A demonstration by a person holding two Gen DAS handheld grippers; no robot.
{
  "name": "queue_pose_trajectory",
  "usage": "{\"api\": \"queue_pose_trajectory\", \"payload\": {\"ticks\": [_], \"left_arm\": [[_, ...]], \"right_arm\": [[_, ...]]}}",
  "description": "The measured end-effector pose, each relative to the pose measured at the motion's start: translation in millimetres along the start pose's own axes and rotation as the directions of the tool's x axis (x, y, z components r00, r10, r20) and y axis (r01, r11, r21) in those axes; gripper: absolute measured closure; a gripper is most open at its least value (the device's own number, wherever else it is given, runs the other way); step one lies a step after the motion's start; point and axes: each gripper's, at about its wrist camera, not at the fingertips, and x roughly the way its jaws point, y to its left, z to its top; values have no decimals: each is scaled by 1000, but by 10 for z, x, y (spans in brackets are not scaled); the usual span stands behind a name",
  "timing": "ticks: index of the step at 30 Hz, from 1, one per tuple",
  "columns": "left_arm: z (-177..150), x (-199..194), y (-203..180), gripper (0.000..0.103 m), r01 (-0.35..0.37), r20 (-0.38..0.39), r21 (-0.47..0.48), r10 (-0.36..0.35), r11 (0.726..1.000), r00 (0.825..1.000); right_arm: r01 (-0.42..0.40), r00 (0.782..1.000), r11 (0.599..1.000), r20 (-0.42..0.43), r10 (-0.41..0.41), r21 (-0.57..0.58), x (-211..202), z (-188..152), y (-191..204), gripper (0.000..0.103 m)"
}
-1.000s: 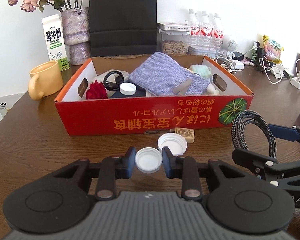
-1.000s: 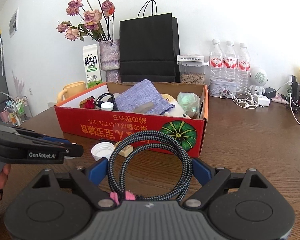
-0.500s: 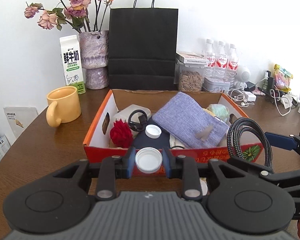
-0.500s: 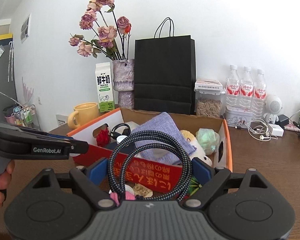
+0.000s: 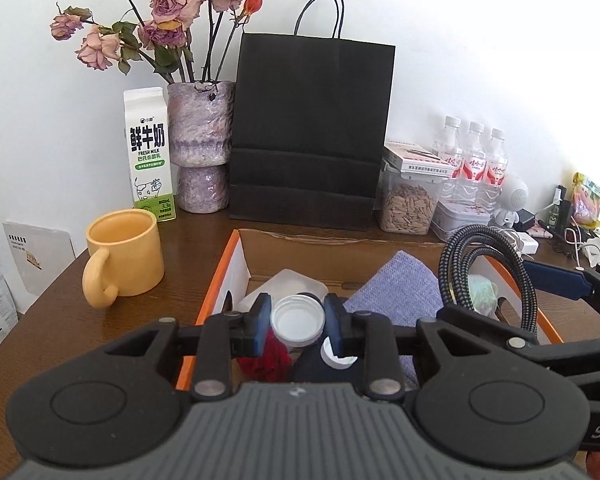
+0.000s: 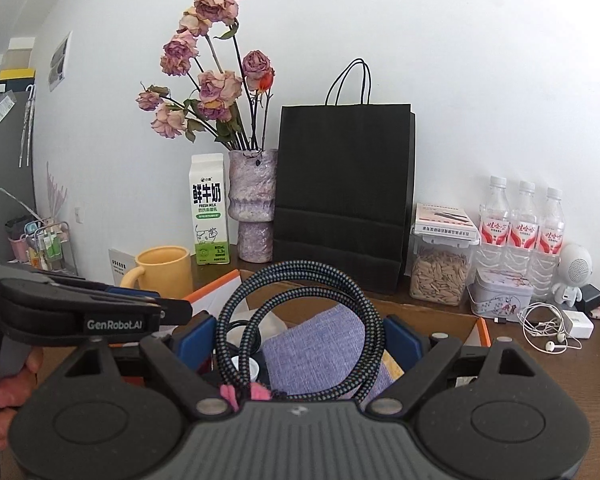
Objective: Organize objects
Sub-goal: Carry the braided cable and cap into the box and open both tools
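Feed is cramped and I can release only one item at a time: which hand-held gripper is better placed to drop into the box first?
Probably left. The left hand-held gripper holds the small white plastic cap over the orange cardboard box. The right's coiled black braided cable is bulkier.

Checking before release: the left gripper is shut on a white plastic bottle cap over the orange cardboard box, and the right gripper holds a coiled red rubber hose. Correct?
One detail is off. The right gripper holds a coiled black braided cable, not a red hose, as the right wrist view shows. The left gripper is indeed shut on the white plastic bottle cap over the orange cardboard box.
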Motion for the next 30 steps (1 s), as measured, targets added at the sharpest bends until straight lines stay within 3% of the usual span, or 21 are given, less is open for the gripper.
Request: {"api": "queue_pose_trajectory", "payload": {"ticks": [12,20,22,23,24,25,30], "left_arm": [[136,629,34,73,9,-22,0,-9,1000,1000],[126,801,50,71,13,-45,26,-12,1000,999],[114,816,56,58,15,-55,23,-14,1000,998],[111,813,53,44,13,-54,24,-12,1000,998],[110,805,47,18,9,-52,25,-7,1000,999],[105,792,40,3,5,-43,25,-3,1000,999],[108,755,14,0,-7,-25,30,8,1000,1000]], "right_arm": [[11,999,1000,-48,-11,4,546,-12,-253,15],[14,994,1000,-109,-15,-9,757,-83,-310,14],[21,991,1000,-132,-21,1,793,-113,-324,13],[22,990,1000,-139,-21,5,808,-130,-330,10],[27,989,1000,-143,-25,12,819,-144,-336,7],[34,989,999,-145,-31,17,826,-151,-340,1],[34,991,999,-133,-32,14,782,-138,-319,0]]}}
